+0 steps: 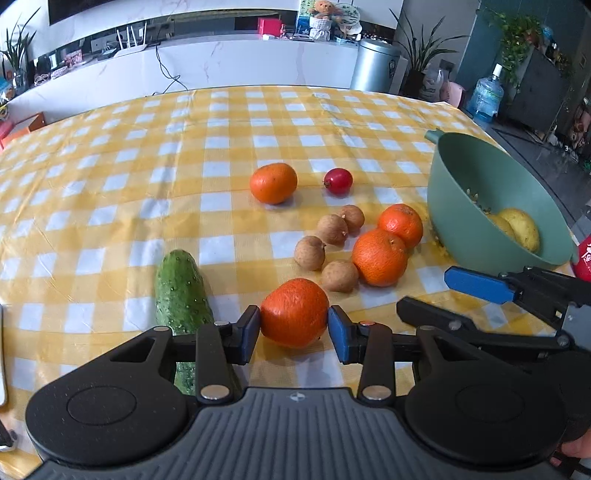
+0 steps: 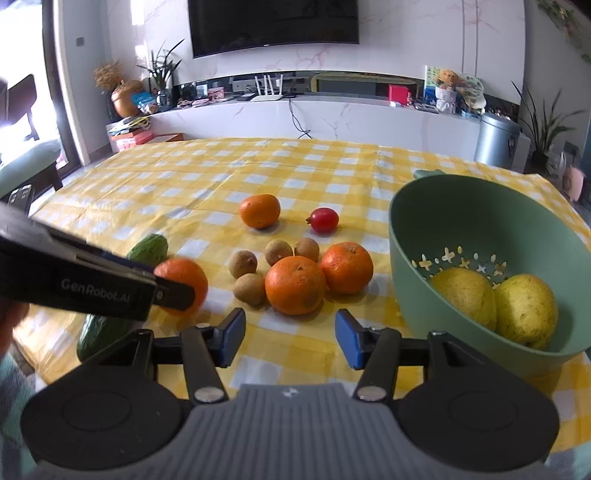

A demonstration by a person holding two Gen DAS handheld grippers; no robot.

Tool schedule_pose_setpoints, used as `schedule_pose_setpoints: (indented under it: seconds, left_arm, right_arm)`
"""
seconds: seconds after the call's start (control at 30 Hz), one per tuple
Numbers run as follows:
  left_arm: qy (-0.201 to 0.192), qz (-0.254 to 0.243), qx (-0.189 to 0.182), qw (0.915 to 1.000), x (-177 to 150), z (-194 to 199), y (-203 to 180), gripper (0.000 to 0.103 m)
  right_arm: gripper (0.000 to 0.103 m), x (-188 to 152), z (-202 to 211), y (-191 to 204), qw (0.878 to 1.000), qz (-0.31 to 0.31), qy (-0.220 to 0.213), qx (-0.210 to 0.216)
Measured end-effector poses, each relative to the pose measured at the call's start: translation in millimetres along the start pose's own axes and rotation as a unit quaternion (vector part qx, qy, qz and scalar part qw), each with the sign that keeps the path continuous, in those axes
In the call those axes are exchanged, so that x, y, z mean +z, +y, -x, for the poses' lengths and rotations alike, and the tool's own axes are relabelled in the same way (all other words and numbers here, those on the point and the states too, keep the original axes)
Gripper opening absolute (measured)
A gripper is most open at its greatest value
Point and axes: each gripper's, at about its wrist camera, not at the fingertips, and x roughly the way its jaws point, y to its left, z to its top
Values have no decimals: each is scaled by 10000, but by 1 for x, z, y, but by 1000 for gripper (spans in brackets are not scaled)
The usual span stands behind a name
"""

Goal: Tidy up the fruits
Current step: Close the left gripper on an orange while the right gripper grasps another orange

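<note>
My left gripper [image 1: 294, 326] pinches an orange [image 1: 294, 318] on the checked cloth [image 1: 110, 192], both blue pads pressed to its sides. Just left of that gripper a cucumber [image 1: 181, 295] lies with its near end under the left finger.

My right gripper [image 2: 290, 338] hangs spread over bare cloth with nothing between its fingers. In the left wrist view it shows to the right of my left gripper, one blue pad up.

Just beyond the pinched orange sits a cluster: four small brown fruits [image 1: 334, 245] and two more oranges [image 1: 380, 256] touching each other. From the right wrist view the same cluster lies straight ahead of my right gripper. Right of that gripper, close by, stands a green colander [image 2: 461, 210], tilted toward it. Two yellow fruits [image 2: 495, 304] rest side by side in the bowl.

Farther out, a lone orange [image 1: 273, 183] and a small red fruit [image 1: 337, 181] lie apart from each other, past the cluster.

Beyond the table, a white counter [image 2: 332, 118] runs along the wall under a dark screen [image 2: 273, 26].
</note>
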Motion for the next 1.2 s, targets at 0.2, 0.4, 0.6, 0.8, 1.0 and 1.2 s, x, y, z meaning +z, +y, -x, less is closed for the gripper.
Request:
schedule_pose_setpoints:
  seconds: [0.2, 0.4, 0.6, 0.8, 1.0, 1.2]
  left_arm:
    - [-197, 81, -85, 9997, 2, -1, 6, 45]
    - [-253, -52, -157, 9995, 1, -2, 6, 46]
    - [-155, -185, -209, 9995, 0, -2, 7, 48]
    - [81, -228, -340, 9991, -3, -11, 7, 54]
    - [24, -247, -349, 9991, -4, -11, 6, 51]
    - [-37, -164, -378, 9991, -3, -14, 6, 52]
  right_arm:
    - [49, 5, -10, -4, 9996, -277, 43, 71]
    - [47, 7, -20, -6, 9986, -494, 90, 133]
    - [47, 10, -29, -16, 9956, -893, 121, 276]
    - [47, 12, -40, -21, 9928, -1144, 149, 320]
    - [47, 11, -50, -30, 9881, -1460, 211, 442]
    - [44, 11, -53, -29, 9880, -1446, 208, 508]
